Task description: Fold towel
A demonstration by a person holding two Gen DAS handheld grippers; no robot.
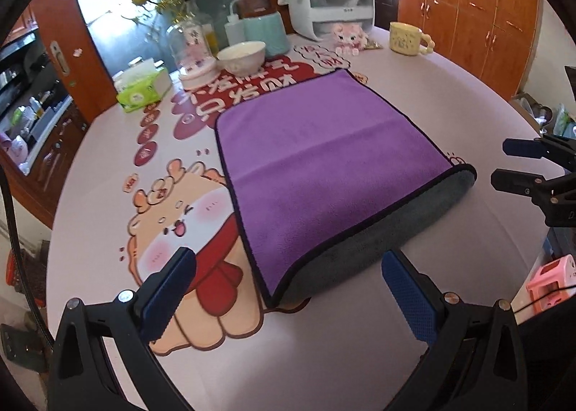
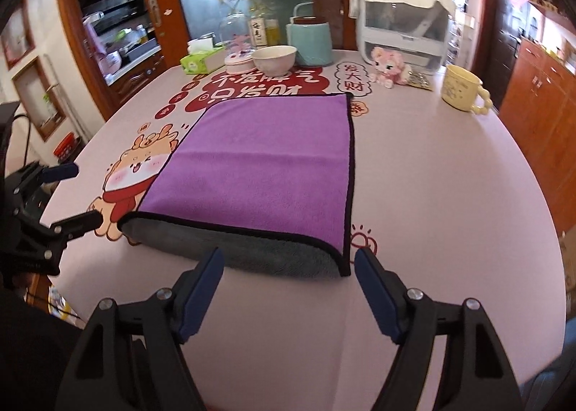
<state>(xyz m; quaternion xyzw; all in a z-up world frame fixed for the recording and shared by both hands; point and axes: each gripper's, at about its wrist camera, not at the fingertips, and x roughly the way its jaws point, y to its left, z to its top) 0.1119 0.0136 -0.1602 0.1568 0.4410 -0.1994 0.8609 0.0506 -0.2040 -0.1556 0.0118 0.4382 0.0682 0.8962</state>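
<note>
The purple towel (image 1: 324,159) lies doubled over mid-desk (image 2: 450,195), its grey fold toward the near edge, while the left hand-held gripper (image 1: 288,288) and right hand-held gripper (image 2: 289,285) hover spread and empty just short of it, seemingly poised for another fold.

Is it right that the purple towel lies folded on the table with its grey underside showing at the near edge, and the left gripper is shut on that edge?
Not quite. The left gripper is open and holds nothing; its own wrist view shows both fingers spread apart, short of the purple towel. The rest stands: the towel lies folded on the table, grey showing at the near edge.
</note>
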